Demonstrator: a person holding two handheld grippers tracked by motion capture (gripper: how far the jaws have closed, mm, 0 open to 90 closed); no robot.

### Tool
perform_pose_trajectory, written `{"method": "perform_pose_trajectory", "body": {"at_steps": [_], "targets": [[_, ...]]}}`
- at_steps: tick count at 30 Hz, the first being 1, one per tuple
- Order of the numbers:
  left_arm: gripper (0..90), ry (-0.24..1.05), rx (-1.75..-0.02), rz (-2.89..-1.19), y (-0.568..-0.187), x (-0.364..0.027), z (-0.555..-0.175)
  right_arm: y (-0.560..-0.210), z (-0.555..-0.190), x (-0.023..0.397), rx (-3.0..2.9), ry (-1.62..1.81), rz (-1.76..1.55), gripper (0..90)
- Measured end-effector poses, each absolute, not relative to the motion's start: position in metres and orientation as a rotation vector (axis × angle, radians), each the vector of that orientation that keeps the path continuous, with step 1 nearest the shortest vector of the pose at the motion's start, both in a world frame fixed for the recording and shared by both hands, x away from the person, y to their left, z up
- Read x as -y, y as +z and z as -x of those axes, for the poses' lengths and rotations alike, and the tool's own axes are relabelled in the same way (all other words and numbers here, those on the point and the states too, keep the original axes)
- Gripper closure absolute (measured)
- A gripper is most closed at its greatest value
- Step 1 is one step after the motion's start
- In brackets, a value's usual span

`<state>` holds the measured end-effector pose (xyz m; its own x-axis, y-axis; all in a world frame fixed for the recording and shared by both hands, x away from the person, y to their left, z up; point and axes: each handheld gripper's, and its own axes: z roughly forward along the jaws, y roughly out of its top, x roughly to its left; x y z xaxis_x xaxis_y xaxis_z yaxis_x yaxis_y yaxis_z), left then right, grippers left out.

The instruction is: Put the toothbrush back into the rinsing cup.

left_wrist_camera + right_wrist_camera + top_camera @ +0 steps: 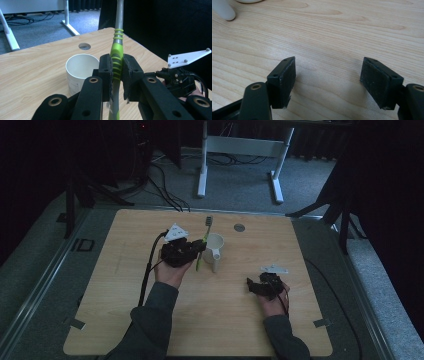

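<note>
Toothbrush, green/grey plastic (117,53), clamped upright in left gripper (196,251) w/ long axis near vertical, just beside white plastic cup (81,68), left hand nearer; right gripper (328,80) jaws apart, empty, over table.

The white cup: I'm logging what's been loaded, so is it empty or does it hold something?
Empty, as far as shows: the left gripper view looks into the white cup and sees bare wall. The toothbrush is outside it, clamped in the left tongs.

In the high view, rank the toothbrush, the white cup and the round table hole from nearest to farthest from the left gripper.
1. toothbrush: clamped in the left gripper.
2. white cup: just right of it.
3. round table hole: farther back, to the right.
</note>
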<state>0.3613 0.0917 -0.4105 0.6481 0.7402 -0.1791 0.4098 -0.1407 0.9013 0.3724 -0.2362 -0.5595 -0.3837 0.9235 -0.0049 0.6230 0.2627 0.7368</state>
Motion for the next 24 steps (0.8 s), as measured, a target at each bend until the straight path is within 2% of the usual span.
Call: {"method": "perform_pose_trajectory", "body": {"at_steps": [24], "targets": [[78.8,0.385,-0.910,-1.751,-0.4077,-0.0876,-0.3650,-0.5595,-0.3724,0.2362,-2.102,0.920,-1.399,28.2]]}}
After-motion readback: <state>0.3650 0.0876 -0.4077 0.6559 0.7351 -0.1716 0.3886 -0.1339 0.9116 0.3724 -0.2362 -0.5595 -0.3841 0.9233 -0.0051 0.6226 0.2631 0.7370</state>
